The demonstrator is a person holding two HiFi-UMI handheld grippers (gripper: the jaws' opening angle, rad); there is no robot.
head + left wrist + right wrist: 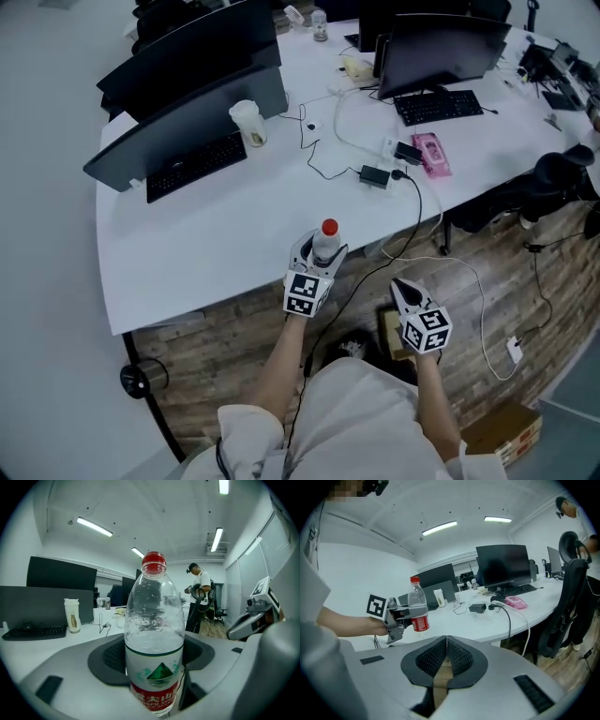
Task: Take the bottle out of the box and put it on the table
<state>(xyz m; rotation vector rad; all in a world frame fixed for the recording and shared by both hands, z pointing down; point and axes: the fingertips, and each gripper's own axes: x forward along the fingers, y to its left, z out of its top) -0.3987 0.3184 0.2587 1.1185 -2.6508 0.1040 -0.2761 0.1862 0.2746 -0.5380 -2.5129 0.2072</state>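
Observation:
A clear water bottle [326, 242] with a red cap and red label stands upright in my left gripper [322, 253], just over the near edge of the white table [216, 234]. In the left gripper view the bottle [154, 634] fills the middle, with the jaws of that gripper [154, 657] shut on its lower body. My right gripper [401, 289] hangs to the right over the floor, off the table's edge. Its pads [459, 657] touch with nothing between them. From there the bottle [417, 606] and the left gripper [396, 618] show at the left. A cardboard box [391, 334] sits on the floor below the right gripper.
On the table are dark monitors [187, 112], two keyboards [197, 165], a paper cup [248, 122], a pink pack [431, 153], and a power brick [375, 175] with cables running over the edge. A black chair [562, 178] stands right. Another cardboard box [506, 431] lies near my feet.

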